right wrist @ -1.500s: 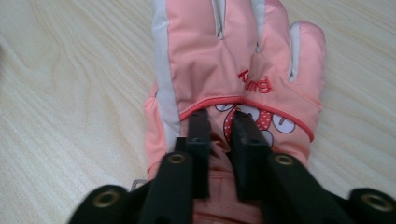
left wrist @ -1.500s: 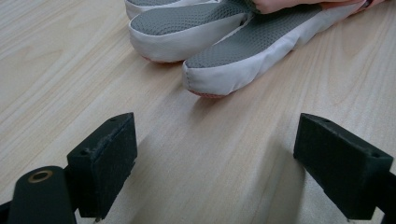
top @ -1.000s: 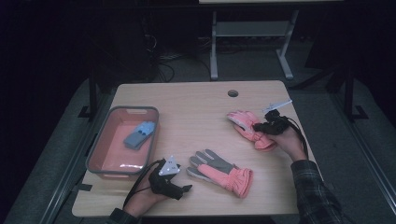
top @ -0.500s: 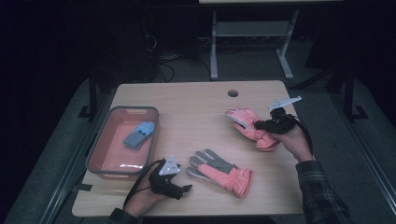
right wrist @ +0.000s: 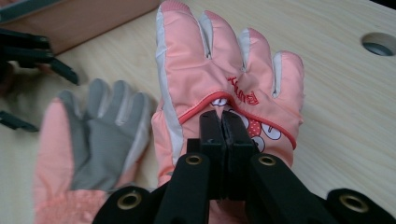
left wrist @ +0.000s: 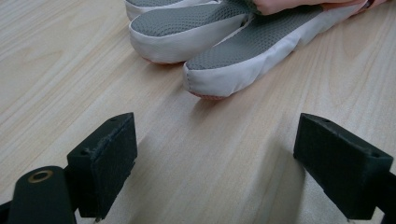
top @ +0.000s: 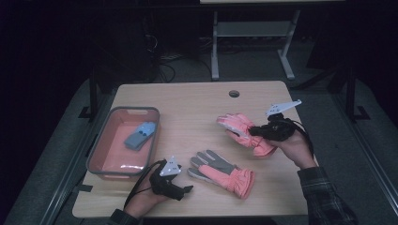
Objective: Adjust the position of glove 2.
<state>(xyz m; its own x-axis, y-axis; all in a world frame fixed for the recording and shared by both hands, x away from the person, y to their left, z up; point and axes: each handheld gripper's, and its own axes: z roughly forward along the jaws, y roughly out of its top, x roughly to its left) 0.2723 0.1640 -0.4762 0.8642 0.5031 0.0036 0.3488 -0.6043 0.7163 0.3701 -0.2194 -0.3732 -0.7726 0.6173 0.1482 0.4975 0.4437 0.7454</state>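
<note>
**On the surface: one glove pinched, one glove waiting**

From above, I see my right gripper (top: 256,131) over the far-right part of the surface (top: 197,101), clamped on the pink glove (top: 237,125), whose fingers point toward the tray side. My left gripper (top: 187,188) rests near the front edge, just beside the second glove (top: 220,171), which lies palm-up, its grey fingers toward that gripper and its pink cuff away from it. A pink tray (top: 96,150) sits at the left with a small blue-grey item (top: 139,135) inside. I judge the step in hand to be the pick-up of the first glove, with the tray its likely home.

Through the left gripper view, my jaws stand wide apart with bare wood between them. The second glove's grey fingertips (left wrist: 224,56), edged in white, lie ahead and apart from the jaws. If I want this one, I need to push forward until a fingertip sits between the pads, then close.

Through the right gripper view, my jaws are pressed together on a fold of the pink glove's (right wrist: 224,93) back, at its printed patch under the red piping. It is padded, soft and slippery-looking, with white strips between the fingers. I cannot tell how thick a fold I hold, so I judge the next move should be a slow lift, watching for slip, then a carry across toward the tray.
</note>
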